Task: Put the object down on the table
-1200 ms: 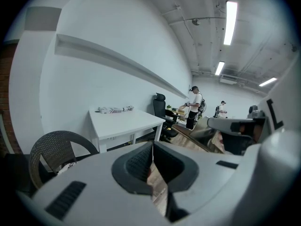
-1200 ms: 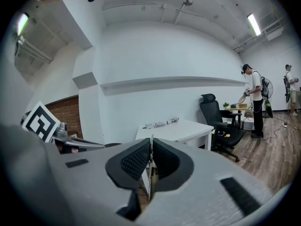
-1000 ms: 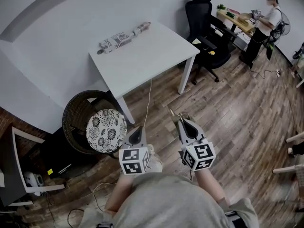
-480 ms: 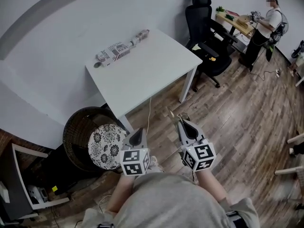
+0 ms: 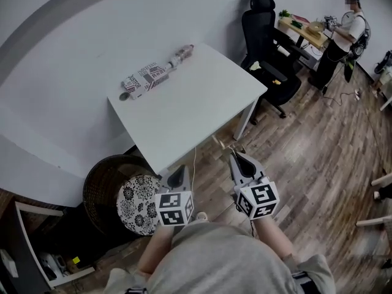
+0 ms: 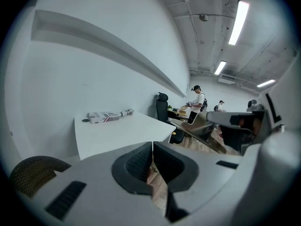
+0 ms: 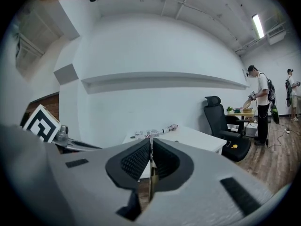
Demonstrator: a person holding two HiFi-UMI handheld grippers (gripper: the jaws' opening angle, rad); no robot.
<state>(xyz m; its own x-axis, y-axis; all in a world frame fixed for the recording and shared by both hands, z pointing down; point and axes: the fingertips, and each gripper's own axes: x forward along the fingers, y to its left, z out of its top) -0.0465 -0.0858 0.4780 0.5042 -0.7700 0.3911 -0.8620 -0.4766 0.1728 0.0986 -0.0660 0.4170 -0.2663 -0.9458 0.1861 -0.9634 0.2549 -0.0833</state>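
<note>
Thin stick (image 7: 152,177) within right tool (image 7: 151,144)

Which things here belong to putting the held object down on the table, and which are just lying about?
Job in hand: right gripper, shut on a thin tan strip; white table.

Lying about: printed carton and bottle on the table; office chair; wicker basket; left gripper, shut and empty.
</note>
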